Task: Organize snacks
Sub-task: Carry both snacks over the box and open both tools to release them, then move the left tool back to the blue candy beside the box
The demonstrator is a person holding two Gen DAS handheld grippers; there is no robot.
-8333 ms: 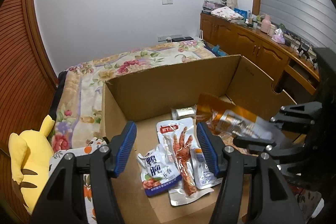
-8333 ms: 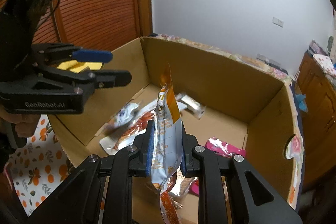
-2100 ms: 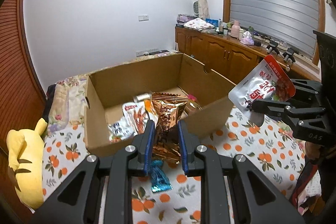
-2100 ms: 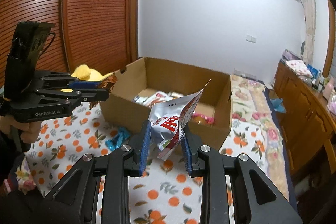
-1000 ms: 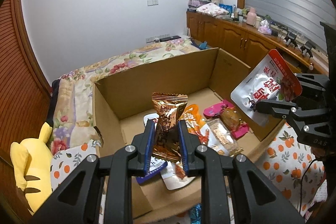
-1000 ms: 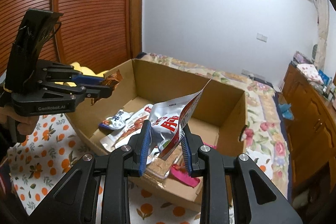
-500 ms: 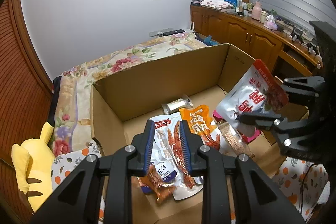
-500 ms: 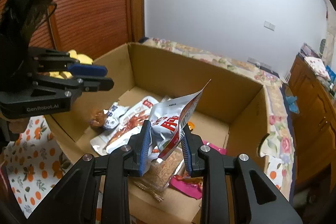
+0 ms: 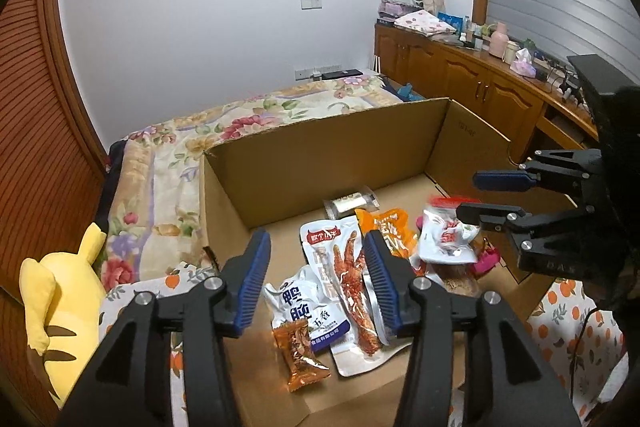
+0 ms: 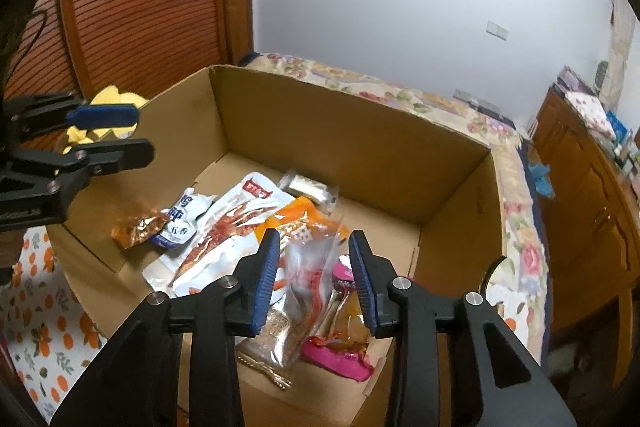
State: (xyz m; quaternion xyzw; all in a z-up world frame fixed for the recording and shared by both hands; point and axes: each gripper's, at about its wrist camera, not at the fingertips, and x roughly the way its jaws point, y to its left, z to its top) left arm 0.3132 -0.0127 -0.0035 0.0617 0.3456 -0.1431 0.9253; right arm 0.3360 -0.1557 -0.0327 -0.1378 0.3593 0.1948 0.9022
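The cardboard box (image 9: 320,155) sits on a cloth with an orange print (image 10: 40,323), and the snacks lie loose on its floor. Nothing fences them in but the low near wall, so a careless sweep of either tool could, I judge, nudge the box or flick a packet out.

The left gripper (image 9: 316,279) hangs over the near end of the box, jaws wide apart and empty. The right gripper (image 10: 314,279) is likewise spread and holds nothing.

The white and red pouch (image 9: 448,239) lies tilted on the heap at the right, blurred, perhaps not yet settled; it may slide further. The chicken-feet pack (image 9: 344,259) and the orange packet (image 10: 296,223) overlap, so a grab there might lift two. The small copper wrapper (image 9: 300,355) lies near the front edge.
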